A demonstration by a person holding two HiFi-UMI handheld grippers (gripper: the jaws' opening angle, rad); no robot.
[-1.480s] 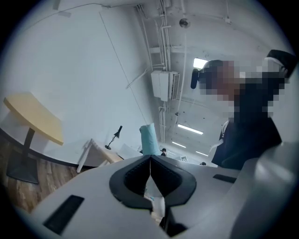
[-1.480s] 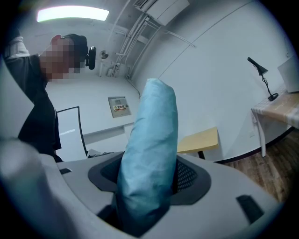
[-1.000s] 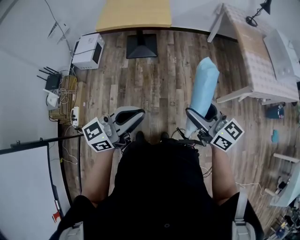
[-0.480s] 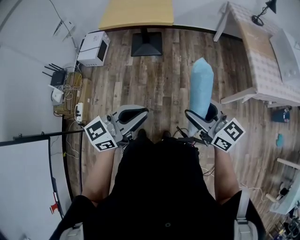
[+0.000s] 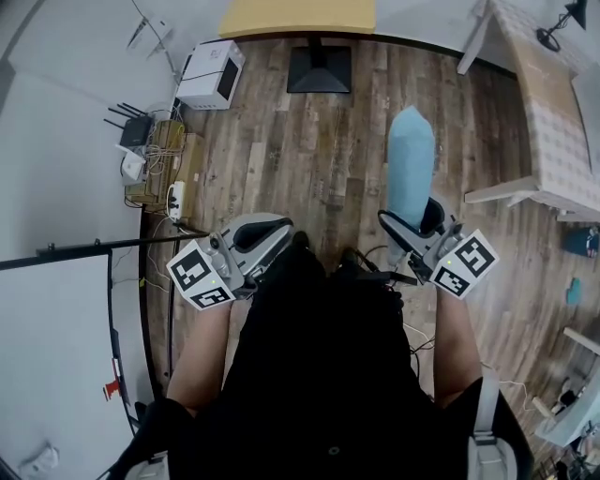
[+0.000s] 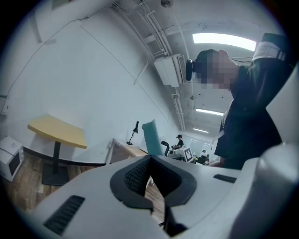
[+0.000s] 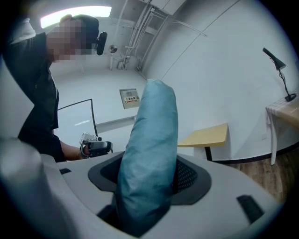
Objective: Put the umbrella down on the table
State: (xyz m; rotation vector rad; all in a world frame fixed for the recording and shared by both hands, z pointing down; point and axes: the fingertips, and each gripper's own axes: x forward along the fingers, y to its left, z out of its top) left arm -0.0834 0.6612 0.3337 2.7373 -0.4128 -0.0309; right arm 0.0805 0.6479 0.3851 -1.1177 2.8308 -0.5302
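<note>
The umbrella [image 5: 411, 164] is folded in a light blue sleeve and stands out over the wooden floor, with my right gripper [image 5: 413, 227] shut on its lower part. In the right gripper view the umbrella [image 7: 149, 144] fills the space between the jaws of the right gripper [image 7: 148, 179]. My left gripper [image 5: 270, 236] is held close to my body, shut and with nothing in it; its pads meet in the left gripper view [image 6: 150, 173]. The umbrella [image 6: 150, 137] also shows far off in that view.
A yellow table [image 5: 298, 16] on a black pedestal stands ahead. A pale table [image 5: 553, 112] with a black lamp [image 5: 561, 19] is at the right. A white box [image 5: 210, 74], routers and cables [image 5: 142, 159] lie by the left wall. A whiteboard [image 5: 56, 356] leans at the lower left.
In the head view the floor and both tables have slid right and down. The right gripper still holds the umbrella. Both grippers stay close to my body.
</note>
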